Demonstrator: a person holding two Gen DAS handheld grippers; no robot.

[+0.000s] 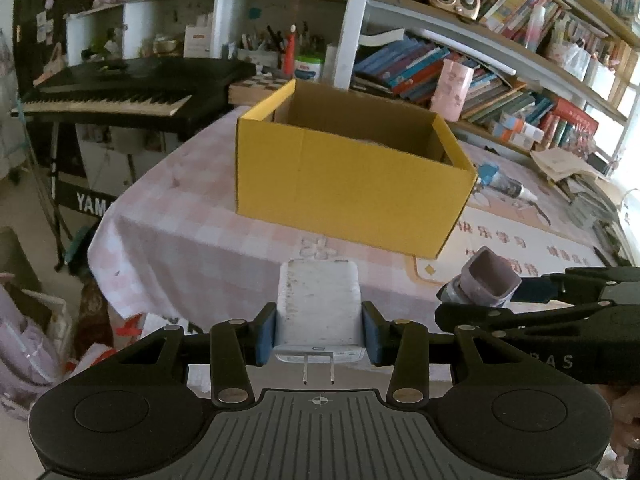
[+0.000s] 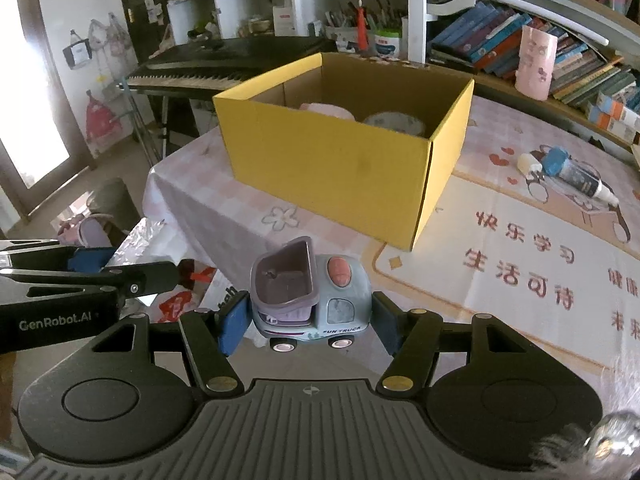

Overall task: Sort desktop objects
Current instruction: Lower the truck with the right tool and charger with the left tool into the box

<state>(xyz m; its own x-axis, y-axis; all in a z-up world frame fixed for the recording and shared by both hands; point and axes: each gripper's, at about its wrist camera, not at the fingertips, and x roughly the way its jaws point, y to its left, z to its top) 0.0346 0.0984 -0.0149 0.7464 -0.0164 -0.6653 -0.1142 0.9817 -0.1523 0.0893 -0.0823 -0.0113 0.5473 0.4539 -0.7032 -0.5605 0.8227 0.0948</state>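
Observation:
A yellow cardboard box [image 1: 352, 184] stands open on the table ahead; in the right wrist view the box [image 2: 332, 168] holds a pink item and a pale bowl. My left gripper [image 1: 319, 334] is shut on a white charger plug [image 1: 319, 304], held above the near table edge. My right gripper [image 2: 308, 320] is shut on a blue toy truck [image 2: 320, 300] with a purple bed. The truck [image 1: 486, 280] and right gripper show at the right of the left wrist view. The left gripper's arm [image 2: 80, 280] shows at the left of the right wrist view.
A blue-capped glue bottle [image 2: 568, 172] lies on the table right of the box. The pink checked tablecloth [image 2: 224, 208] drops off at the left edge. A black keyboard [image 1: 120, 88] stands behind left. Bookshelves [image 1: 480, 72] line the back right.

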